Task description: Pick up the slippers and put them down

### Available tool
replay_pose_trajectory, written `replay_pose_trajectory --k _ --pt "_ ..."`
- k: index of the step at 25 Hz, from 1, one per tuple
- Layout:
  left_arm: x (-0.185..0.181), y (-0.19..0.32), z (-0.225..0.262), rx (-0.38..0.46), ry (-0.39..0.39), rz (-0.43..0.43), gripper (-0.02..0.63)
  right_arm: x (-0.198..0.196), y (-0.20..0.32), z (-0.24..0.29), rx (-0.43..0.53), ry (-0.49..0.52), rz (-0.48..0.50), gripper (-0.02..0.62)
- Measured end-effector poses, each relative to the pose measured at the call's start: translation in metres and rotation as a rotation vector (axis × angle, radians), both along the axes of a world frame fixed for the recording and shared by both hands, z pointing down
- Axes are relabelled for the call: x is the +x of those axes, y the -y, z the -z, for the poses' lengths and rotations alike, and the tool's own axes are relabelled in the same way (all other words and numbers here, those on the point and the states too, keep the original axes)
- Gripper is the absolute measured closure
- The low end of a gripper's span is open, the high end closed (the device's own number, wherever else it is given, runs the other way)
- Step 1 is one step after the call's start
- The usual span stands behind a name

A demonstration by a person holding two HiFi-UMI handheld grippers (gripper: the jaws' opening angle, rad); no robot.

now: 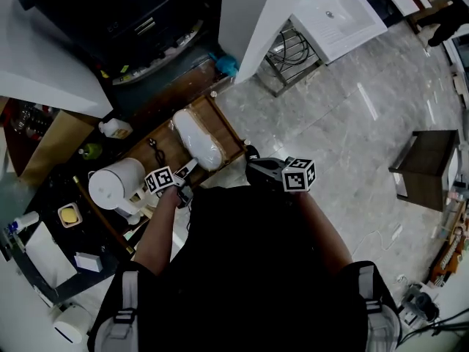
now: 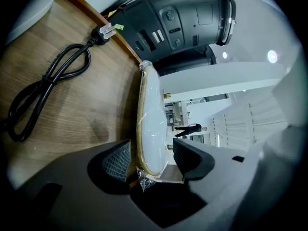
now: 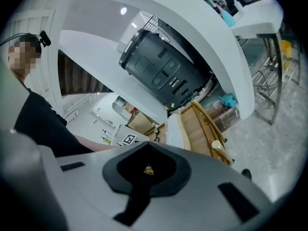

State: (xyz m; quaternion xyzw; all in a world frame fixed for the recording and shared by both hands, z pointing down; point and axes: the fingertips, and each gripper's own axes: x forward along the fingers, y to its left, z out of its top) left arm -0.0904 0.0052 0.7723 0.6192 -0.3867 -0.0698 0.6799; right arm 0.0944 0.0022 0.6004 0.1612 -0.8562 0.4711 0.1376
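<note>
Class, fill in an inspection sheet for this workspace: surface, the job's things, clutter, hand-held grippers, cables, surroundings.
Surface: wooden tray, bare wood showing beside its load.
Job's things: slippers, white, wrapped in clear plastic, on the tray.
Clutter: white kettle beside the tray.
Grippers: left hand-held gripper has its jaws apart on either side of the slippers' end, pads not pressing; right hand-held gripper has its jaws together, empty.
Cables: black power cable looped on the tray, apart from the slippers.
Surroundings: grey tiled floor; black appliance beyond the tray.

A home-like utility room: grey tiled floor (image 1: 352, 123); white washbasin (image 1: 338, 12); white kettle (image 1: 117, 183); wooden table (image 1: 167, 147).
</note>
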Motion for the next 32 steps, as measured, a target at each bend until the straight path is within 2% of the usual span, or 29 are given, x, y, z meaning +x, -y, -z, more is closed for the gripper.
replay_pose_trajectory --k 10,15,28,32 --pt "-0.004 -0.011 0.022 0.06 0.007 0.065 0.346 -0.006 0.002 0.006 0.008 0.016 0.078 0.588" --pt "-0.004 -0.011 0.039 0.113 -0.02 0.131 0.434 -0.011 0.003 0.009 0.015 0.021 0.129 0.588" --pt "0.014 -0.026 0.072 0.218 -0.046 0.172 0.557 -0.022 -0.001 0.013 0.025 0.032 0.246 0.588" --pt "0.019 -0.025 0.088 0.259 -0.056 0.176 0.577 -0.025 0.0 0.015 0.027 0.037 0.267 0.588"
